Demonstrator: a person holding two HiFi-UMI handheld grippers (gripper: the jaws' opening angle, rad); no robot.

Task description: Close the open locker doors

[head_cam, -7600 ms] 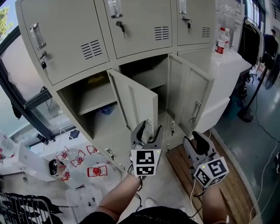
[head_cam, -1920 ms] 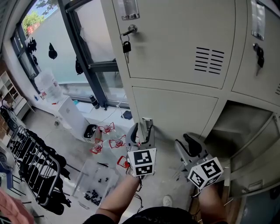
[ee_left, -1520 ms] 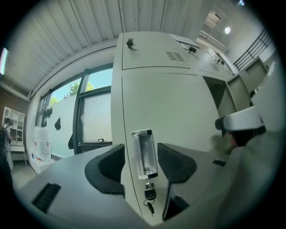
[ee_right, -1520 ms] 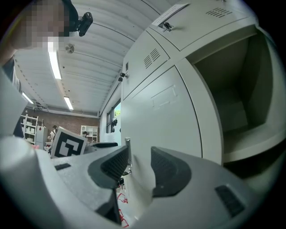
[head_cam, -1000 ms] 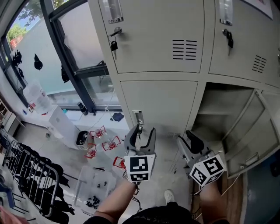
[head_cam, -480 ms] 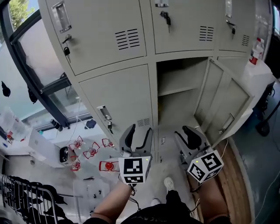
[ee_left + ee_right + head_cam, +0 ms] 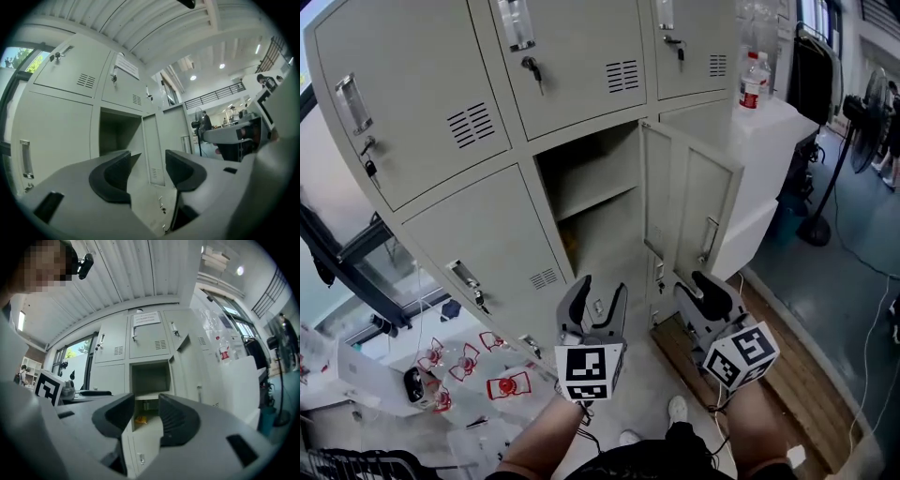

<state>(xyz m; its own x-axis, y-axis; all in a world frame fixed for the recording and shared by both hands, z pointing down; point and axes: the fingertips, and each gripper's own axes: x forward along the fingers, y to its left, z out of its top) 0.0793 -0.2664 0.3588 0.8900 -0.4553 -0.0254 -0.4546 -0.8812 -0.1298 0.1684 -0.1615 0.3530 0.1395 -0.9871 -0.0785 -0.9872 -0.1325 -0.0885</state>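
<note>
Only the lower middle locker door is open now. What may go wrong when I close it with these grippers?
1. The open door stands out near the right gripper; its fingers may get pinched against the locker if they follow the door's edge in.
2. A hard push may bounce it back open.
3. The yellow item inside might block it; its depth is unclear.
</note>
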